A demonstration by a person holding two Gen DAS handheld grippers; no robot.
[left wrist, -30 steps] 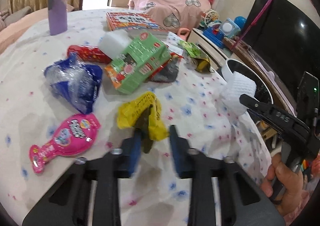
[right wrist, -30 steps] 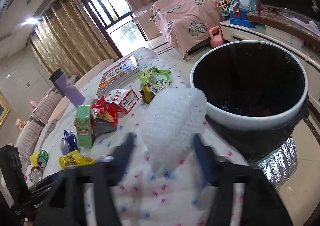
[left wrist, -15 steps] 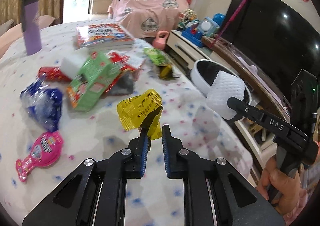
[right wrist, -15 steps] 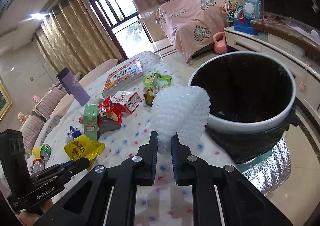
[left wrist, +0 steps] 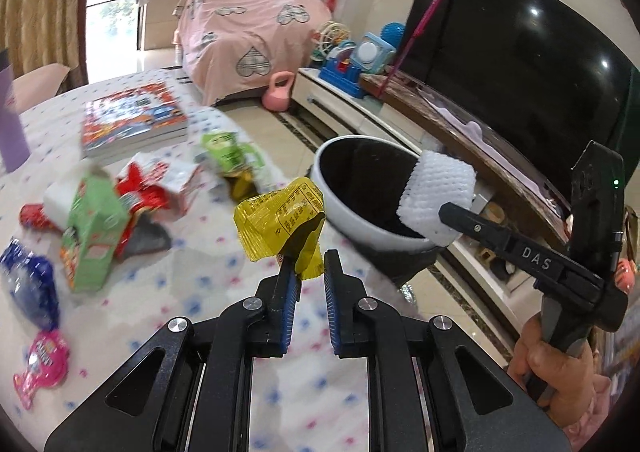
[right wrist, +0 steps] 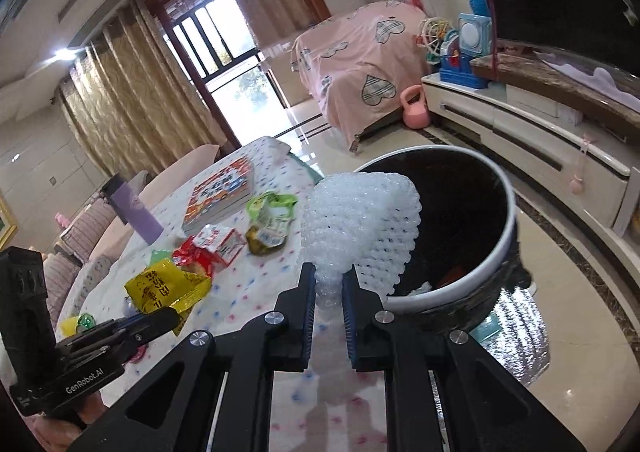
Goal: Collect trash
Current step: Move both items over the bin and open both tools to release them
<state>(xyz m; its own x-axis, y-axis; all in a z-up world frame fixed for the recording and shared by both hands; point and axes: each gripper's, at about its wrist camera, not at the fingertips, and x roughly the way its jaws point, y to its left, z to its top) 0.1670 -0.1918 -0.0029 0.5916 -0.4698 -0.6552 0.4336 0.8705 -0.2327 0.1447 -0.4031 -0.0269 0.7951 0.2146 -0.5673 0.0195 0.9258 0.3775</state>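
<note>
Between the blue-padded fingers of the left gripper [left wrist: 307, 258], a crumpled yellow wrapper [left wrist: 280, 222] printed with small black text, too fine to read, is pinched by its lower corner and held above the spotted tablecloth [left wrist: 200, 292], just beside the trash bin [left wrist: 340, 208]. Right gripper [right wrist: 329, 276]: pressed together on the neck of a white foam net sleeve [right wrist: 360, 220], which hangs over the near rim of the white-rimmed, black-lined bin; its arm, seen from the left wrist, reads "DAS", while the left tool's body, seen from the right wrist, reads "GenRobot.AI". On the cloth behind lie a green carton [left wrist: 94, 228], a red-and-white packet [left wrist: 160, 184], a green snack bag [left wrist: 228, 156], a blue bag [left wrist: 28, 284], a pink fish-shaped pack [left wrist: 40, 366] and a colourful book [left wrist: 134, 118]; their lettering is blurred.
</note>
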